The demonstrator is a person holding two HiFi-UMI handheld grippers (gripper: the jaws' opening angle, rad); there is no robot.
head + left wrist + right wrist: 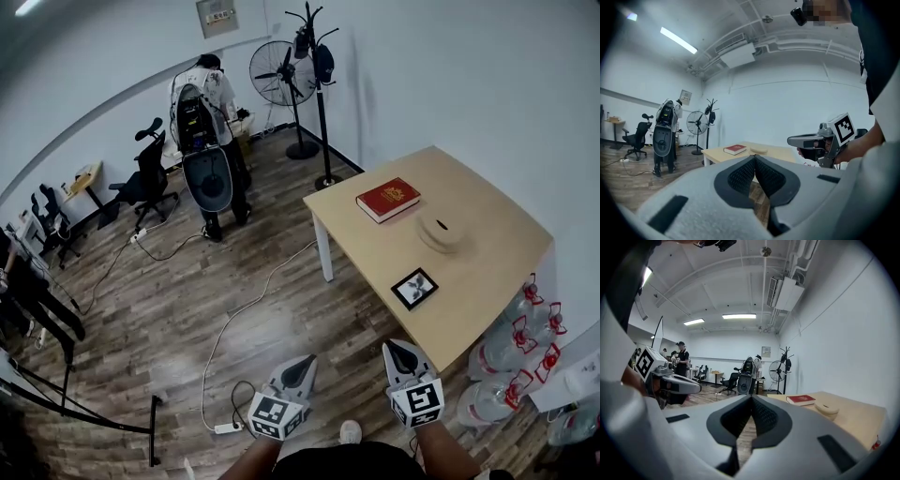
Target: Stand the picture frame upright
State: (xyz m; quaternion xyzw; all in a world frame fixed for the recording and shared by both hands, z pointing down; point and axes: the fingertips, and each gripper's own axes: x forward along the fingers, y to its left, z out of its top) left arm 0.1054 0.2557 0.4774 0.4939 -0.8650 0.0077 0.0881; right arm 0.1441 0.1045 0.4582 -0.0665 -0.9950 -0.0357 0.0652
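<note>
Your picture frame, a small black-edged square with a dark print on a white mount [414,288], lies flat on the pale wooden rectangular table [497,246]. It sits close to the table's edge that faces you, nearer the corner closest to your right hand than the corner by the white leg. Nothing touches it.

A red hardback book with gold lettering [387,199] lies flat towards the table's left corner, well apart from the frame. A round, pale wooden dish-like piece [441,232] rests about mid-table, between the book and the frame; what it is exactly cannot be told.

Your left gripper [305,360] hangs over the wood-plank floor [187,328], short of the table, with its jaws clenched tip to tip and nothing between them. Your right gripper [393,348] is just beside the table's near corner, also short of the frame, with its jaws pressed together and empty. Both point roughly level towards the table.

Clear water bottles with red handles [525,323] stand on the floor against the table's right-hand edge. A white power strip [227,427] lies on the floor near your left gripper. Across the room, a person in a white top [208,103] stands with their back to you, near a black pedestal fan [281,75] and a black coat stand [321,94].
</note>
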